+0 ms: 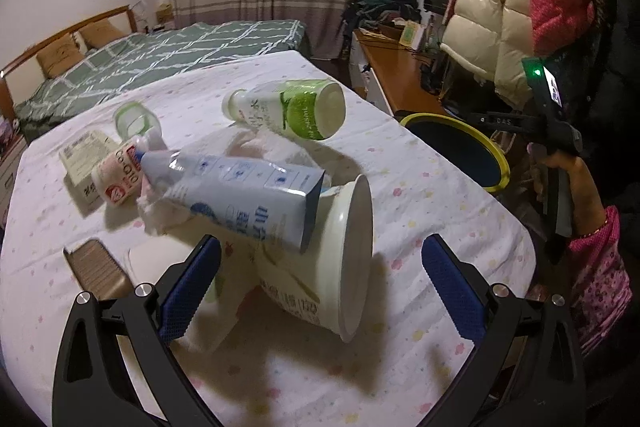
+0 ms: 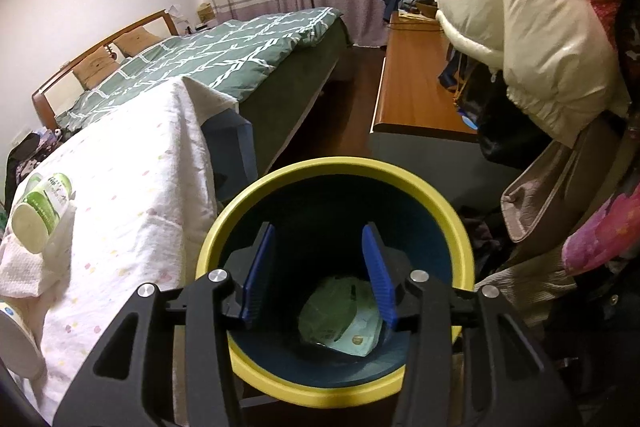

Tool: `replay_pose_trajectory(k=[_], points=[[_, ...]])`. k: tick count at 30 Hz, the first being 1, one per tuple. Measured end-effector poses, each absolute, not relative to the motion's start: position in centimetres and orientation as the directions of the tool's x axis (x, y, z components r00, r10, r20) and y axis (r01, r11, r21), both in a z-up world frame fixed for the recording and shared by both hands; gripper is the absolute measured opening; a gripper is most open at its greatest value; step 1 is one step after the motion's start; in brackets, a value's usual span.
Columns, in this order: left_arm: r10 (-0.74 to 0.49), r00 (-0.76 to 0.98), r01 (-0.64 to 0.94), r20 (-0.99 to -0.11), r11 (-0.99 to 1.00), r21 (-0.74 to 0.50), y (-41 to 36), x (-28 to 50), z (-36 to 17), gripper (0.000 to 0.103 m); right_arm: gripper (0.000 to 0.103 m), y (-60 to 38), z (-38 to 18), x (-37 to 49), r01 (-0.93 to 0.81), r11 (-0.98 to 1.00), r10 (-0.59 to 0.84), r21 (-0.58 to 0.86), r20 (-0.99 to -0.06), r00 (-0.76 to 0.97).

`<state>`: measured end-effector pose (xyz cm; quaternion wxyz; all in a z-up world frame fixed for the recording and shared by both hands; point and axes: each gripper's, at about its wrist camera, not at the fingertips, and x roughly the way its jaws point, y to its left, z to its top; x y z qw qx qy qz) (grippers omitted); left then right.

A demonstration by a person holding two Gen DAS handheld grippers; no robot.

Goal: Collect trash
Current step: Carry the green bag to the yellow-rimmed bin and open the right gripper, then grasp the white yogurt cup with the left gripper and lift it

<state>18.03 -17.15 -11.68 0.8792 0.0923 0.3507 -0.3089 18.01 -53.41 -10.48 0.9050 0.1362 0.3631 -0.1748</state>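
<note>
Right tongs (image 2: 318, 273) hang over the mouth of the yellow-rimmed bin (image 2: 332, 165), pointing steeply down into it. Jaws stand part open with nothing between the blue pads. At the bottom of the bin lies a crumpled greenish wrapper (image 2: 340, 315), directly below the gap. I judge that piece delivered. The bin sits on the floor just beside the counter's edge, which is why I only need to swing sideways to drop things in.

Left tongs (image 1: 320, 267) are spread wide and empty, aimed down at the heap on the counter (image 1: 420, 187). Between the pads, but not touched by them, lies a white paper bowl (image 1: 344, 251) tipped on its side, its open mouth facing right. A blue-and-white carton (image 1: 248, 191) leans across its base, propped on crumpled tissue (image 1: 160, 219). Beyond it: a green-labelled bottle (image 1: 296, 109) lying flat, a small pink-and-white jar (image 1: 118, 181), a clear cup (image 1: 134, 119) and a flat box (image 1: 82, 163).

The wide spread suits the bowl's girth. My guess is the bowl or the carton goes next. Risk: lifting the bowl may send the carton sliding.
</note>
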Motion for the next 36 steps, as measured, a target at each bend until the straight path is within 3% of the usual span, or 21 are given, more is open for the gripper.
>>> replay_pose_trajectory(k=[20, 30, 31, 33, 36], points=[[-0.584, 0.407, 0.731, -0.702, 0.669, -0.133, -19.5, 18.2, -13.0, 0.098, 0.046, -53.2, -10.9, 18.0, 0.391, 0.908, -0.172, 0.151, -0.715, 0.678], [-0.589, 0.4, 0.703, -0.703, 0.689, -0.177, -21.0, 19.3, -13.4, 0.079, 0.046, -52.9, -11.5, 17.9, 0.379, 0.911, -0.153, 0.16, -0.723, 0.674], [-0.591, 0.4, 0.7, -0.701, 0.69, -0.182, -20.9, 19.3, -13.3, 0.076, 0.046, -52.9, -11.5, 17.9, 0.378, 0.912, -0.151, 0.161, -0.723, 0.674], [-0.595, 0.38, 0.69, -0.708, 0.692, -0.211, -21.0, 19.6, -13.5, 0.059, 0.046, -52.9, -11.6, 17.9, 0.377, 0.912, -0.147, 0.164, -0.725, 0.672], [-0.601, 0.363, 0.667, -0.712, 0.701, -0.251, -20.8, 19.8, -13.9, 0.056, 0.046, -52.8, -11.8, 17.9, 0.375, 0.912, -0.141, 0.168, -0.729, 0.67]])
